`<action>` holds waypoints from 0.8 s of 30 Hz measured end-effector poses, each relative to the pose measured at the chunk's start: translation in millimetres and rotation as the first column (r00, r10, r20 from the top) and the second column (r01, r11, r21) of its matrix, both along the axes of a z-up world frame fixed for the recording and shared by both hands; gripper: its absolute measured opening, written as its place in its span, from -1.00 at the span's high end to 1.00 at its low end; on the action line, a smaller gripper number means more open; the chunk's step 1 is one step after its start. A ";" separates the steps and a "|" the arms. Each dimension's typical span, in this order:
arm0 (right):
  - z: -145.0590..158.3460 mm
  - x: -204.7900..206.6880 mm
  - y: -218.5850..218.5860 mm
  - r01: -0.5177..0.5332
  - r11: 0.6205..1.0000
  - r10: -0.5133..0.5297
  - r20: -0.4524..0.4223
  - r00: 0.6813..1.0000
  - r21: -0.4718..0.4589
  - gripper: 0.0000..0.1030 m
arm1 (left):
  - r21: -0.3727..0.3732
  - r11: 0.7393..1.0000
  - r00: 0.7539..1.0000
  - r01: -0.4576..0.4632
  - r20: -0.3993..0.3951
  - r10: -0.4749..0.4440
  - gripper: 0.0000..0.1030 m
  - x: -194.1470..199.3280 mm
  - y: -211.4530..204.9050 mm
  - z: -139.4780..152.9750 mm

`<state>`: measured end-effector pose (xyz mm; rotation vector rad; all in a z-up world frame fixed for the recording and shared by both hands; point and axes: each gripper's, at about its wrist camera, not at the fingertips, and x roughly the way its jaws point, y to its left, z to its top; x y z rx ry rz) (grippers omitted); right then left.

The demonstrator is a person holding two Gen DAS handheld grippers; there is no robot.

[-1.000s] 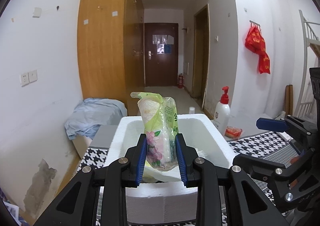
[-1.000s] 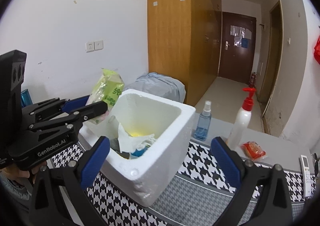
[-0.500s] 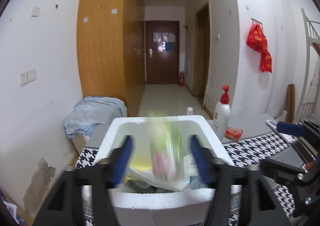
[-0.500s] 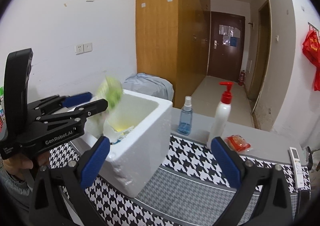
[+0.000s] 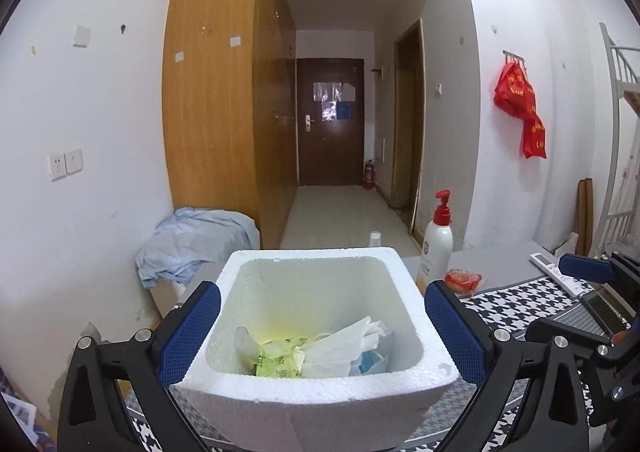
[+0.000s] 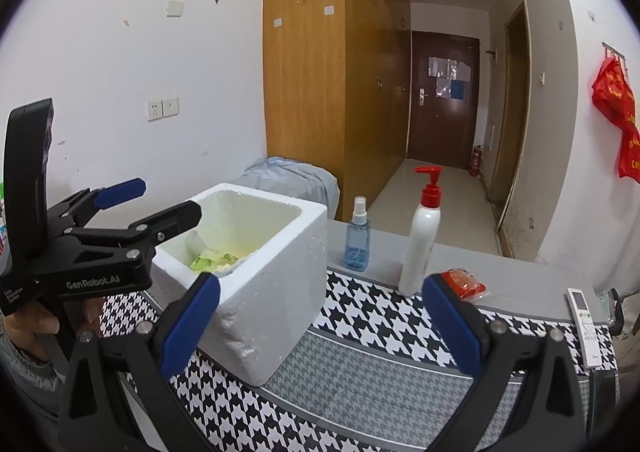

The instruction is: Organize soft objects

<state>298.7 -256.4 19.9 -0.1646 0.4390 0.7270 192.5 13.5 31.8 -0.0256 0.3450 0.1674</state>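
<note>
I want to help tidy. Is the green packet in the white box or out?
In. The green packet lies at the bottom of the foam box, beside crumpled white tissue.

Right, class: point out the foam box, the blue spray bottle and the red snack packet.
foam box (image 6: 276, 284), right wrist view, outer side wall.
blue spray bottle (image 6: 357, 242), right wrist view, clear body.
red snack packet (image 5: 463, 279), left wrist view, wrapper middle.

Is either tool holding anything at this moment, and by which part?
Nothing is held. Left tool has just opened, jaws empty; the green packet lies in the foam box. Right tool is open, empty.
</note>
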 end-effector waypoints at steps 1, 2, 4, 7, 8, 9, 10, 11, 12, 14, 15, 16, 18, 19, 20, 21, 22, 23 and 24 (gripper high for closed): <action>0.4 -1.5 -1.5 0.000 1.000 0.000 0.002 1.000 0.004 -0.99 | 0.006 1.000 1.000 -0.001 0.003 0.001 -0.98 -2.7 -2.0 0.6; 0.9 -3.2 -3.1 0.000 1.000 0.000 0.004 1.000 0.006 -0.99 | 0.008 1.000 1.000 -0.002 0.006 0.002 -0.98 -4.6 -4.2 1.4; 2.7 -7.6 -6.8 0.002 1.000 -0.002 0.014 1.000 0.010 -0.99 | 0.012 1.000 1.000 -0.005 0.009 0.005 -0.98 -8.0 -7.0 2.6; 4.9 -14.8 -12.7 0.006 1.000 -0.006 0.023 1.000 0.021 -0.99 | 0.022 1.000 1.000 -0.002 0.026 0.001 -0.98 -18.7 -12.8 6.0; 5.5 -17.0 -14.7 0.007 1.000 -0.008 0.026 1.000 0.024 -0.99 | 0.025 1.000 0.999 -0.002 0.032 0.001 -0.98 -22.3 -13.8 7.0; 6.4 -20.2 -17.3 0.012 1.000 -0.012 0.031 0.999 0.026 -0.99 | 0.029 1.000 0.999 -0.002 0.040 0.000 -0.98 -26.3 -16.2 8.5; 6.9 -22.5 -18.7 0.013 1.000 -0.014 0.034 0.999 0.028 -0.99 | 0.033 0.999 0.999 -0.005 0.049 0.003 -0.98 -31.0 -18.6 10.1; 7.8 -26.1 -21.1 0.014 0.999 -0.015 0.038 0.999 0.032 -0.99 | 0.036 0.999 0.998 -0.006 0.056 0.004 -0.98 -34.1 -20.5 11.1; 8.4 -28.7 -22.9 0.013 0.999 -0.014 0.040 0.999 0.035 -0.99 | 0.040 0.999 0.998 -0.002 0.063 -0.001 -0.98 -39.3 -23.3 12.6; 9.1 -35.0 -25.7 0.014 0.999 -0.016 0.046 0.999 0.040 -0.99 | 0.036 0.999 0.997 0.006 0.075 -0.009 -0.98 -45.9 -25.0 14.5; 9.3 -37.7 -27.3 0.016 0.999 -0.018 0.049 0.999 0.040 -0.99 | 0.033 0.999 0.996 0.007 0.089 -0.010 -0.98 -50.8 -25.7 15.5; 9.5 -40.6 -29.0 0.018 0.999 -0.020 0.054 0.998 0.041 -0.99 | 0.032 0.999 0.995 0.005 0.102 -0.009 -0.98 -55.8 -27.1 16.7; 9.9 -46.5 -32.7 0.034 0.998 -0.037 0.068 0.997 0.043 -0.99 | 0.039 0.999 0.994 -0.001 0.111 -0.004 -0.98 -61.5 -29.1 18.7; 10.0 -48.9 -34.5 0.042 0.998 -0.046 0.074 0.996 0.046 -0.99 | 0.042 0.999 0.993 0.000 0.120 -0.005 -0.98 -65.8 -30.1 19.8; 10.4 -51.2 -36.4 0.050 0.997 -0.054 0.080 0.995 0.051 -0.99 | 0.044 0.999 0.992 -0.004 0.126 -0.002 -0.98 -68.8 -30.9 20.5; 10.7 -54.4 -39.2 0.054 0.997 -0.059 0.087 0.994 0.061 -0.99 | 0.048 0.999 0.991 -0.008 0.132 0.002 -0.98 -73.1 -32.3 21.4; 11.0 -56.5 -41.1 0.055 0.996 -0.061 0.089 0.994 0.066 -0.99 | 0.048 0.999 0.991 -0.005 0.137 -0.002 -0.98 -76.8 -33.1 21.5; 11.2 -58.7 -42.6 0.057 0.996 -0.063 0.091 0.994 0.070 -0.99 | 0.048 0.999 0.990 -0.001 0.143 -0.006 -0.98 -80.3 -34.3 21.8; 11.4 -61.4 -44.4 0.057 0.996 -0.064 0.097 0.993 0.073 -0.99 | 0.050 0.999 0.990 0.002 0.143 -0.009 -0.98 -83.1 -35.2 22.1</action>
